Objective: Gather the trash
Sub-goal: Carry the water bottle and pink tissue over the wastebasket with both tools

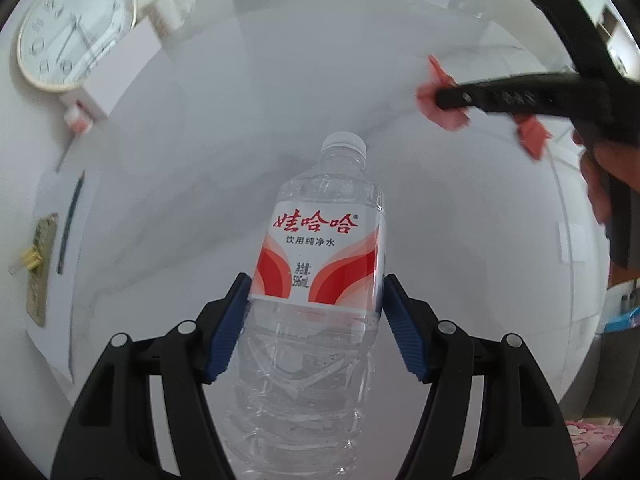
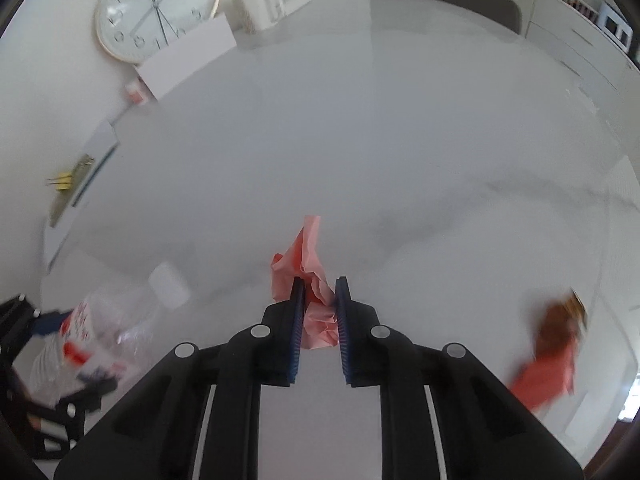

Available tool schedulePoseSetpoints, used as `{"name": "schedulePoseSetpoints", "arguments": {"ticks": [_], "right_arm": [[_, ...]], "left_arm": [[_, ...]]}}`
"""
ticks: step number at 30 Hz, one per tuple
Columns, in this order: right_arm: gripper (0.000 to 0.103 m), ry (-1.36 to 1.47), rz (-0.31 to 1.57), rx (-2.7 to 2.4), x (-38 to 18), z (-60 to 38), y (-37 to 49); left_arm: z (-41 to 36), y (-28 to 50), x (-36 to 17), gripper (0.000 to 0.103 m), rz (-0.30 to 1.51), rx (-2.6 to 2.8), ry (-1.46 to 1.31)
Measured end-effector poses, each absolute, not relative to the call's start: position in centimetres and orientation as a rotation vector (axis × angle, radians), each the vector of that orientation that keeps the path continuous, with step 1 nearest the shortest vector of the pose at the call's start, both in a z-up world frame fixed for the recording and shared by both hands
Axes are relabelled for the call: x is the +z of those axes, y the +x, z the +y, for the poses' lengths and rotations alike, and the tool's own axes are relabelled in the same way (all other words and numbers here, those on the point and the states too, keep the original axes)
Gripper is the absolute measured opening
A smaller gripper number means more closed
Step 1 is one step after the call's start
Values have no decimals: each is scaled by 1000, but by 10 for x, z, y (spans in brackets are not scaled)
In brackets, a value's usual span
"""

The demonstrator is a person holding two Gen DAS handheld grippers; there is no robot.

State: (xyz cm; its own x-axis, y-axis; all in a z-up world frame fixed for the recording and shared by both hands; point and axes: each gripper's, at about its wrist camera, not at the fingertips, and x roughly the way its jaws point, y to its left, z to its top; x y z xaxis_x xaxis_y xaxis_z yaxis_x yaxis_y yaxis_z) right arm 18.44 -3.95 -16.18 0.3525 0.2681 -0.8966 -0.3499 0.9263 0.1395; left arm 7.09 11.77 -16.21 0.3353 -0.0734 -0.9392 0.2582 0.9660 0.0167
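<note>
Left tool (image 1: pixel 316 300) pinches the water bottle (image 1: pixel 320 248), right tool (image 2: pixel 319 300) pinches pink paper (image 2: pixel 310 276); clock (image 2: pixel 157 8) nearby.

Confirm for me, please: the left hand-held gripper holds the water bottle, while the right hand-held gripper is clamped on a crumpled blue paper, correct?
Not quite: the paper is pink, not blue. The right wrist view shows the right hand-held gripper clamped on a crumpled pink paper. The rest stands: the left hand-held gripper holds the water bottle.

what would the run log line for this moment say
left gripper: shut on water bottle | right gripper: shut on crumpled pink paper | second pink scrap: on white table
</note>
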Motion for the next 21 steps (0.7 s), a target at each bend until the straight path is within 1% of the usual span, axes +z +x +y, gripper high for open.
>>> {"name": "schedulePoseSetpoints", "arguments": {"ticks": [7,11,16,21], "right_arm": [[17,-29,1129,321,-119,-127,79],[17,8,1138,260,-105,-188,10],[17,31,1160,272,-105,-254,-72],[17,2,1195,387,-122,-301,-134]], "left_arm": [[42,28,-123,64,1157,-385,237],[-7,-6,-114,65,1143,-466,261],[-73,-60,-112,65,1136,-487,292],[-126,-120,-125,65,1191,-432,240]]}}
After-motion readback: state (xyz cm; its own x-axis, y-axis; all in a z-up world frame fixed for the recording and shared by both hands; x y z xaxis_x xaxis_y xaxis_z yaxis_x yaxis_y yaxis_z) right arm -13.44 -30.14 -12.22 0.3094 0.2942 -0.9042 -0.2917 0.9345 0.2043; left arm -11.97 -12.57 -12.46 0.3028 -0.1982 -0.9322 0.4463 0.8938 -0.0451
